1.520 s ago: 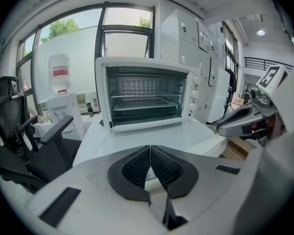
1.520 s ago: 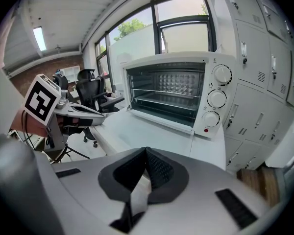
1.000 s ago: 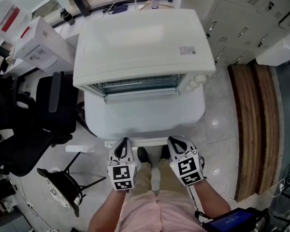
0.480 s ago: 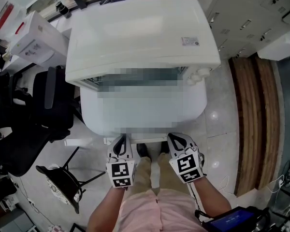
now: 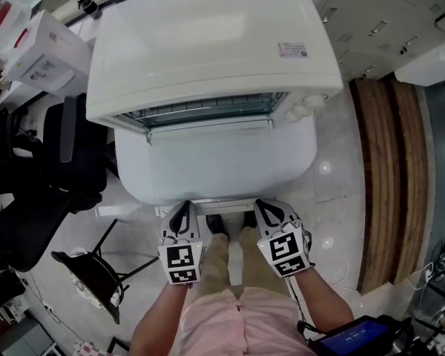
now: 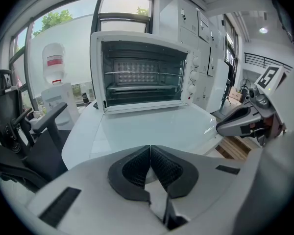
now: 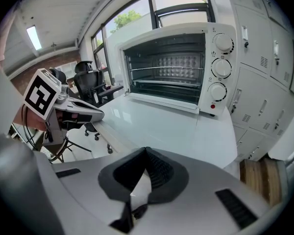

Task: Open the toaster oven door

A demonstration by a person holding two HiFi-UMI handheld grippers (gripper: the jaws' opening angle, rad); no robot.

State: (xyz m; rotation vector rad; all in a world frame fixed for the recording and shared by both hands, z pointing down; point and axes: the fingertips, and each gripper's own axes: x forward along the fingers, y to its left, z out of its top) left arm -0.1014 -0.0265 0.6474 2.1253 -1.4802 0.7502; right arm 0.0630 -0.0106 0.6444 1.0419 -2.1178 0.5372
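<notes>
White toaster oven point(image 5: 208, 43) door point(image 5: 215, 162) lying fully open, opening step apparently done. Left gripper point(image 5: 185, 212) and right gripper point(image 5: 267, 210) closed on nothing near its edge. Next: draw both clear.

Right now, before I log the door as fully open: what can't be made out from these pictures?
- Near edge of the lowered door of the white toaster oven: its ends are covered by the left gripper and right gripper in the head view, and it sits behind the gripper bodies in both gripper views.
- Three white dials: markings too small, right gripper view.
- Small red-printed label: print too small, head view.
- Oven's back: cut off by the head view's top edge.
</notes>
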